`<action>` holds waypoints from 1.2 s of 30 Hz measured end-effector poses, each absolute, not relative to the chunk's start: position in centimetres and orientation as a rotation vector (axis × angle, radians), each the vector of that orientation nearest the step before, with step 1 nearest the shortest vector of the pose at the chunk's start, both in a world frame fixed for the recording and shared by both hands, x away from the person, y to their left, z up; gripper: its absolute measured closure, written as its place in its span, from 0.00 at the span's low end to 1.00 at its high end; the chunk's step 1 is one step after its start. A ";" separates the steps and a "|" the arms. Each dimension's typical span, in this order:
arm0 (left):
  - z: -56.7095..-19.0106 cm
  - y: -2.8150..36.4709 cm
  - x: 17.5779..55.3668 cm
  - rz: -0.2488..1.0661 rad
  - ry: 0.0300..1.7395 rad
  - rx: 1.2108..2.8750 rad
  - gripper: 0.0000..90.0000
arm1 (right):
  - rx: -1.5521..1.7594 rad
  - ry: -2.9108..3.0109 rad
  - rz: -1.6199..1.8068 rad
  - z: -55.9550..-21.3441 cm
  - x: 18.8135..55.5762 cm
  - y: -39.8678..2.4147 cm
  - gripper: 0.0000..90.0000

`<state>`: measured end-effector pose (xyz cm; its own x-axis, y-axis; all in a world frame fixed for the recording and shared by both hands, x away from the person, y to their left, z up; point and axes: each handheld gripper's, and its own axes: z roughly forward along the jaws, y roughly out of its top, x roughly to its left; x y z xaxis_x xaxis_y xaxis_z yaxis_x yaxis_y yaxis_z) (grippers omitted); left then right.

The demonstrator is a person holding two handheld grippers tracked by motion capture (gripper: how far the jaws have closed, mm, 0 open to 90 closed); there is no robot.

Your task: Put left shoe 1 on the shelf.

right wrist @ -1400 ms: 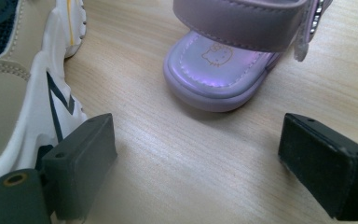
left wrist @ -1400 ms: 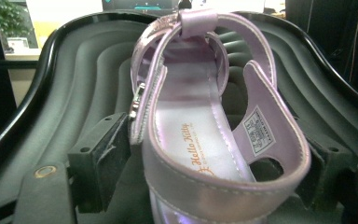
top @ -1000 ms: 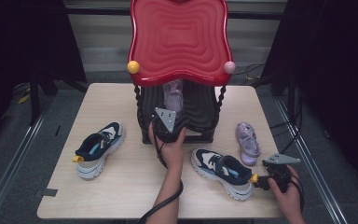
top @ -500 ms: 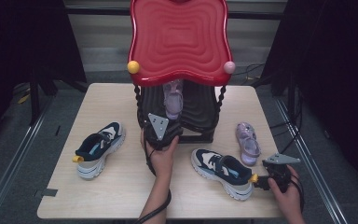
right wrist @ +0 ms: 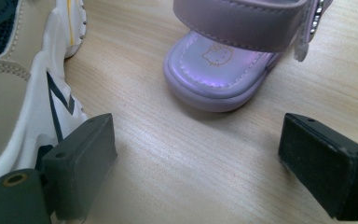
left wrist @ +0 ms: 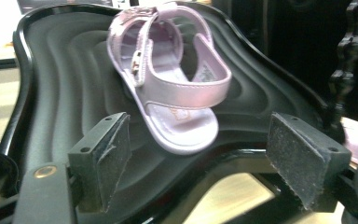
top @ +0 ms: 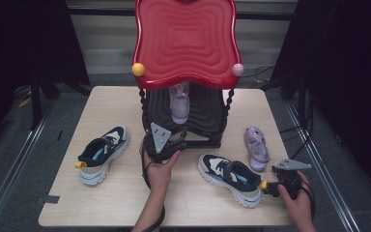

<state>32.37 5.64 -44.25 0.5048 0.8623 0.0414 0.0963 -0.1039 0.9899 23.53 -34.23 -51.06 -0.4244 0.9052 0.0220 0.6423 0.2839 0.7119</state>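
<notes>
Pale wooden table (top: 125, 203), red-topped rack (top: 183, 43): one lilac sandal (left wrist: 172, 79) sits on its black shelf, its mate (top: 257, 147) (plus two sneakers) looks left to shelve. Left gripper (left wrist: 214, 163) gapes wide before the shelf, right gripper (right wrist: 205, 172) wide near that mate. Shelf's back is hidden.

Even overhead light on the table (top: 125, 203), dark surroundings — close gripper views soft, glare on the sandal (right wrist: 214, 70).

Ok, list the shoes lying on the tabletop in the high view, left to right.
Left sneaker → right sneaker → purple sandal. The second sandal sits on the black shelf, not the tabletop.
</notes>
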 end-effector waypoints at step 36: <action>-46.2 10.1 30.5 0.583 0.754 1.897 0.25 | 1.396 2.172 0.926 -51.1 23.5 -34.2 0.11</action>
